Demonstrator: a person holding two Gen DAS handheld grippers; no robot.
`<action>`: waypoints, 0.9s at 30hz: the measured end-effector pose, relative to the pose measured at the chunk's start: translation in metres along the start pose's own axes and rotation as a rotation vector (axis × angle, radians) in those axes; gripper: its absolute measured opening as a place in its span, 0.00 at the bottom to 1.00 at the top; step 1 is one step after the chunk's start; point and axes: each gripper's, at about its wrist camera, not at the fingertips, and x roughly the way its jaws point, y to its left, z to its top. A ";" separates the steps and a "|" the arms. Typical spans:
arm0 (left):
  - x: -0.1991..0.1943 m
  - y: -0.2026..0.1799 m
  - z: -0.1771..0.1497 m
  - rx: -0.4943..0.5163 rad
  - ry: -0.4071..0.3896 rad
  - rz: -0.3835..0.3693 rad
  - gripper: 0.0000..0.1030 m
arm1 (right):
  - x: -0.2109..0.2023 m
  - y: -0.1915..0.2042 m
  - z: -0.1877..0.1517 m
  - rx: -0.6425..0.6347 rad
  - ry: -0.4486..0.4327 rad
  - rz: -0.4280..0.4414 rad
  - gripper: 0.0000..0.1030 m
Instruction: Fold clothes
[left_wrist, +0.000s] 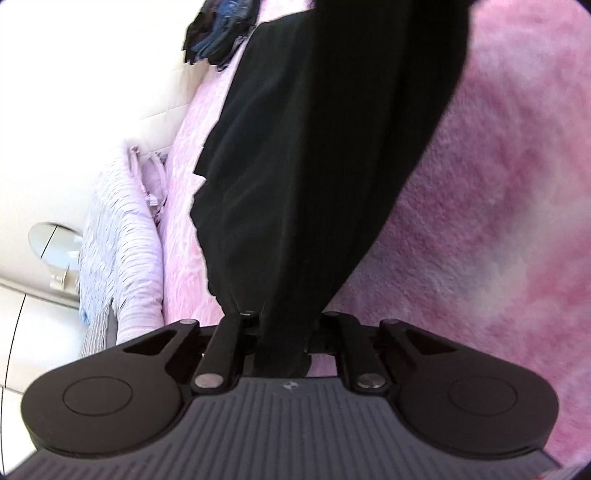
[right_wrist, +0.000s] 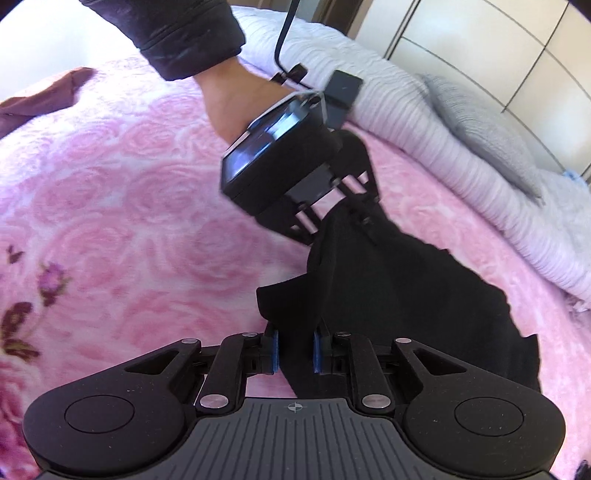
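Black garment is held above a pink blanket on the bed, stretched between both grippers. Left gripper jaws are clenched on one end of it; right gripper jaws are clenched on the other. A grey pillow lies beyond.
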 end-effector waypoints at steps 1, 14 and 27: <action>-0.007 0.002 0.000 -0.007 0.003 -0.006 0.09 | -0.005 0.003 0.002 -0.005 -0.005 0.018 0.16; -0.093 0.098 0.029 0.103 0.193 -0.184 0.12 | -0.079 -0.020 0.023 0.215 -0.230 0.240 0.15; 0.125 0.161 0.192 0.226 0.301 -0.432 0.18 | -0.074 -0.230 -0.170 1.015 -0.257 0.237 0.15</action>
